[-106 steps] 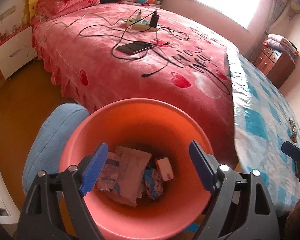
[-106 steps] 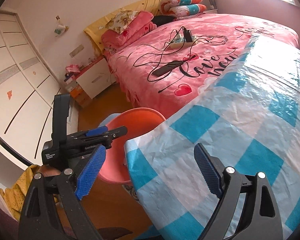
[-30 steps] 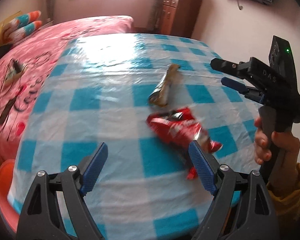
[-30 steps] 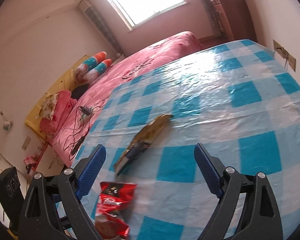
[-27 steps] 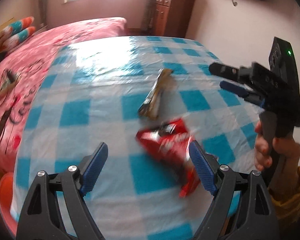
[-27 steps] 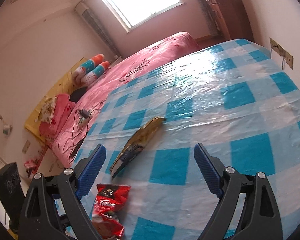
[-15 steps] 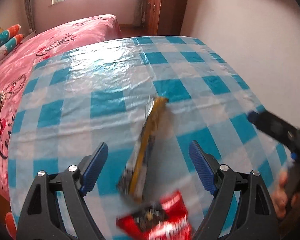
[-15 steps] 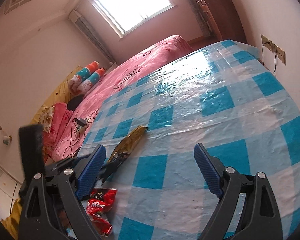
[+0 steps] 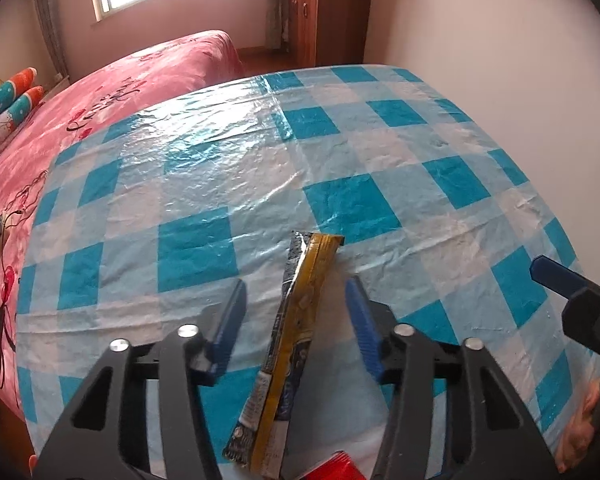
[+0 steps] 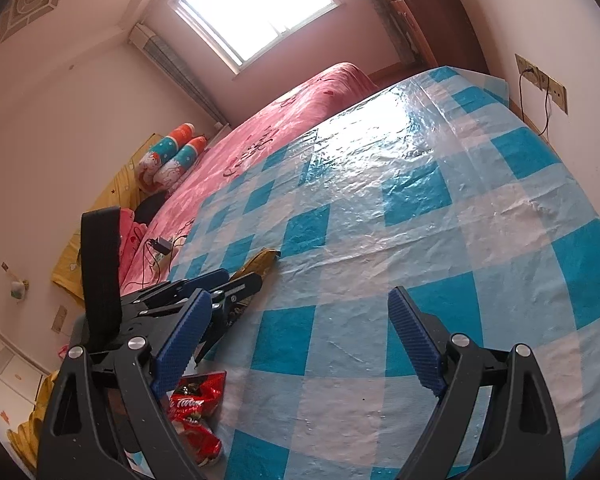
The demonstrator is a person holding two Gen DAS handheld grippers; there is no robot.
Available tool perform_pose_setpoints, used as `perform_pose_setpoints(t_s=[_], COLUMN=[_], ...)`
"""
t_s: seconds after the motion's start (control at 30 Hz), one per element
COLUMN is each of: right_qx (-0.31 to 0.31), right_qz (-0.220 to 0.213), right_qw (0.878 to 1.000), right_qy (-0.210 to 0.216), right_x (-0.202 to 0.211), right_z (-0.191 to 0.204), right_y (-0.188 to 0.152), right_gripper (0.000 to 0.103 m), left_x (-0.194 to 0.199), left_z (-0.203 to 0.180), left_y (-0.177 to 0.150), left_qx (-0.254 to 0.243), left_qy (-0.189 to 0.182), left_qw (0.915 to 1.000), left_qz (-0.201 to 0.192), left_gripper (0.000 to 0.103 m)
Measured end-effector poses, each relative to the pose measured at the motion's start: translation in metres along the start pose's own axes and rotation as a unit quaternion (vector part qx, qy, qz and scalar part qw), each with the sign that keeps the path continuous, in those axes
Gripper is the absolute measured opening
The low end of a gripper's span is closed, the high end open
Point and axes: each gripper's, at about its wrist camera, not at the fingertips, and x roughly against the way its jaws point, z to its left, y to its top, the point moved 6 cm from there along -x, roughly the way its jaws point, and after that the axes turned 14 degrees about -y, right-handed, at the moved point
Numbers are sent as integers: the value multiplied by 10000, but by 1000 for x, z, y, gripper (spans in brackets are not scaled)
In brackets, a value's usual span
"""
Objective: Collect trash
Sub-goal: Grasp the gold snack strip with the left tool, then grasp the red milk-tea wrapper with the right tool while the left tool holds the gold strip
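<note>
The left tool (image 9: 296,324) is closing around the yellow wrapper (image 9: 290,344), which lies flat on the table (image 9: 380,168); its pads are not touching it. The right tool (image 10: 300,344) hangs wide open and empty, the red wrapper (image 10: 196,412) beside it.

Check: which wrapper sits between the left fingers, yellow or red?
The long yellow wrapper; left gripper is closing around it. The red wrapper lies nearer the table edge, outside the fingers.
</note>
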Motion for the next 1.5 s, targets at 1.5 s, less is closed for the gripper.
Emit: perform_pose_setpoints(t_s=[1.5], right_qx=[3229], right_qz=[849], right_qw=[9425], right_qy=[161], right_x=[-37], right_z=[128], right_y=[-112], right_gripper=[83], left_x=[82], left_z=[93], left_y=[-77], left_qx=[1275], left_qy=[403], left_qw=[9889], left_qz=[-644], left_gripper=[17])
